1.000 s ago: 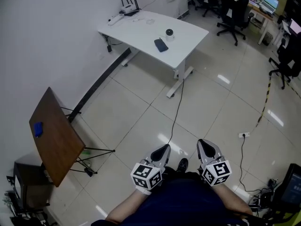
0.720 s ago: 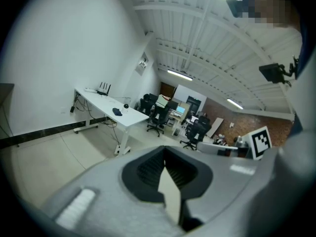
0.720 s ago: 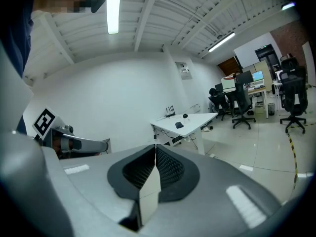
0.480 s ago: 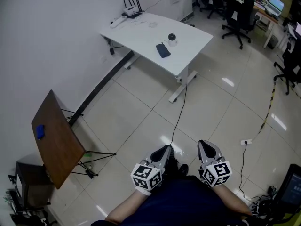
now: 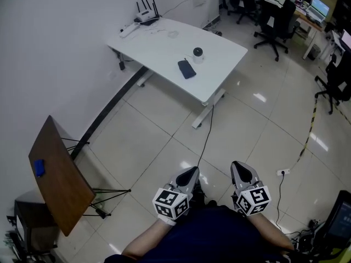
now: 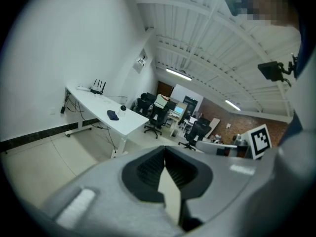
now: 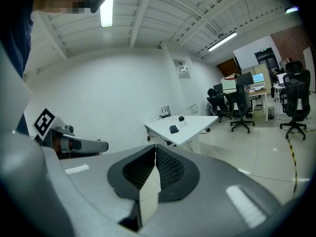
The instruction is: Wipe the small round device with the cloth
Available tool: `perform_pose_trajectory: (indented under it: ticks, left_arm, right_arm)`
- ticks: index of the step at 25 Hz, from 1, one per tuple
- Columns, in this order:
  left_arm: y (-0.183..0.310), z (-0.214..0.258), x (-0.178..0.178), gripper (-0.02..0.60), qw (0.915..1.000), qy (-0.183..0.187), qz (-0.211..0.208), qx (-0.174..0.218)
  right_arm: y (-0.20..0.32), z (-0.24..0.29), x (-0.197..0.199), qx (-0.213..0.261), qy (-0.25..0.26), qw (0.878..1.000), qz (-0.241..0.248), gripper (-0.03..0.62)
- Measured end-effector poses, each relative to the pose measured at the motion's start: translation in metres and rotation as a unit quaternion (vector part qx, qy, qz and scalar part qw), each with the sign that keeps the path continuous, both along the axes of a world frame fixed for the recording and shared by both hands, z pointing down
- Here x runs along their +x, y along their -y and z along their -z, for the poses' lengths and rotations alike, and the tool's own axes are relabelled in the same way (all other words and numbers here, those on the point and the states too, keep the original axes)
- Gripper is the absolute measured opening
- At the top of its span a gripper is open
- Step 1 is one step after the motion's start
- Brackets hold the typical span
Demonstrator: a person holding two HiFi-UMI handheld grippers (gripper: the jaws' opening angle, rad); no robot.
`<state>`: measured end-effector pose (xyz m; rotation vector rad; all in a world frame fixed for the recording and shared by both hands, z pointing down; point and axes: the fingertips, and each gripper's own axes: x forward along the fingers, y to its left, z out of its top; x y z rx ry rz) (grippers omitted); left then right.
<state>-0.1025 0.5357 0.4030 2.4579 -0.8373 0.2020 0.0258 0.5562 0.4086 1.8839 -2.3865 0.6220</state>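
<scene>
The small round device (image 5: 198, 52), white with a dark top, stands on the white table (image 5: 219, 64) far ahead across the tiled floor. The dark cloth (image 5: 186, 68) lies just in front of it. My left gripper (image 5: 190, 175) and right gripper (image 5: 239, 168) are held side by side close to the body, far from the table. Both are shut with nothing between the jaws. The left gripper view shows its gripper (image 6: 164, 151), the cloth (image 6: 113, 115) and the device (image 6: 123, 108) small in the distance. The right gripper view shows its gripper (image 7: 155, 149), the cloth (image 7: 174, 129) and the device (image 7: 181, 118).
A router (image 5: 145, 13) and a power strip (image 5: 127, 30) lie at the table's far end. A tilted wooden folding table (image 5: 60, 188) with a blue item (image 5: 38, 167) stands at the left. A cable (image 5: 206, 133) runs across the floor; office chairs (image 5: 273, 15) stand at the right.
The whole view has shifted as the person walks toward the white table. The wooden table has slid left in the head view. Both grippers keep their place before the body, still shut.
</scene>
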Motion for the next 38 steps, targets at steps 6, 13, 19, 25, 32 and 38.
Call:
perform_pose_trajectory:
  ticks: [6,13,19,25,32,38]
  left_arm:
    - [0.051,0.003,-0.001,0.005,0.9998,-0.017,-0.013,-0.001]
    - [0.096,-0.004,-0.007,0.009,0.9995,-0.023,-0.021,-0.007]
    - [0.128,-0.009,0.003,0.015,0.9996,-0.021,-0.016,-0.01]
    - [0.166,-0.016,0.013,0.016,0.9999,-0.004,0.007,-0.013]
    - [0.21,-0.016,0.047,0.017,0.9996,0.008,0.025,-0.01]
    - [0.237,-0.008,0.076,0.034,0.9992,0.019,0.036,0.002]
  right_arm:
    - [0.047,0.006,-0.001,-0.004,-0.015,1.0,-0.013,0.014]
    - [0.09,0.003,-0.008,-0.013,-0.027,0.999,-0.017,0.014]
    - [0.123,-0.003,0.0,-0.017,-0.024,0.999,-0.013,0.014]
    - [0.172,-0.012,0.011,-0.017,-0.005,1.0,0.011,0.014]
    - [0.222,-0.015,0.041,-0.015,0.005,0.999,0.035,0.014]
    - [0.253,-0.013,0.069,-0.011,0.016,0.999,0.047,0.015]
